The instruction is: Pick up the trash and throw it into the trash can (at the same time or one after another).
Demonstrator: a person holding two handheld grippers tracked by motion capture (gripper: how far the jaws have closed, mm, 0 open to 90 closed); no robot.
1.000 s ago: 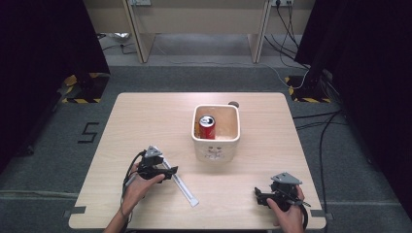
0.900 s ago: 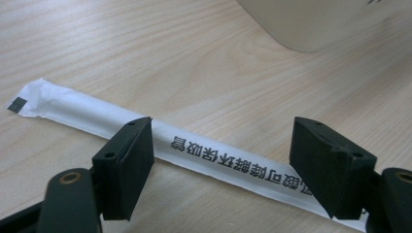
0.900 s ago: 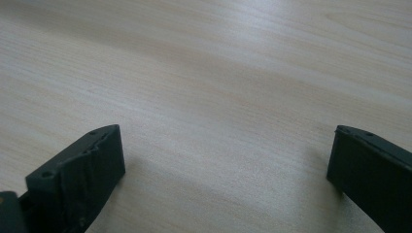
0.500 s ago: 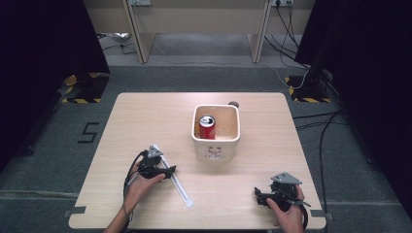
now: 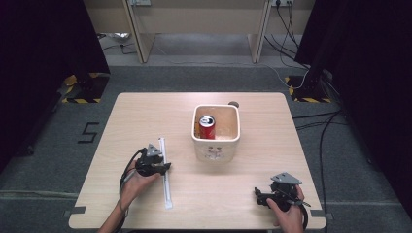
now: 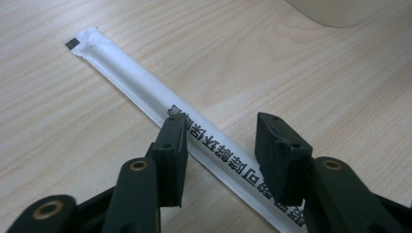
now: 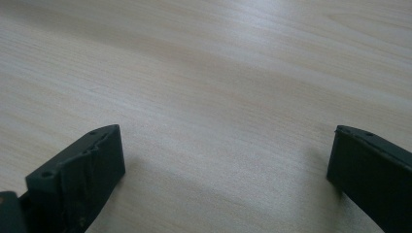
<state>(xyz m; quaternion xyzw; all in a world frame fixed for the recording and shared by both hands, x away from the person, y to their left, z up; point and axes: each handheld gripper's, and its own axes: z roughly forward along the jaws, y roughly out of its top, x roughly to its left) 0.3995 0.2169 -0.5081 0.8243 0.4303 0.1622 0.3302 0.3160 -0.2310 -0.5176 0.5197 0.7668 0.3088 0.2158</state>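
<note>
your left gripper (image 6: pixel 218 141) has just been closing its jaws over the straw (image 6: pixel 145 92); they stand apart either side of it, not pressing. the straw lies flat on the table (image 5: pixel 291 145), left of the tub (image 5: pixel 216 145). your right gripper (image 7: pixel 223 170) rests wide apart.

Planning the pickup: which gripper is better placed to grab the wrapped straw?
Left. The left gripper already straddles the straw, its jaws just closing around it. The right gripper rests far off at the table's near right corner, open over bare wood.
</note>
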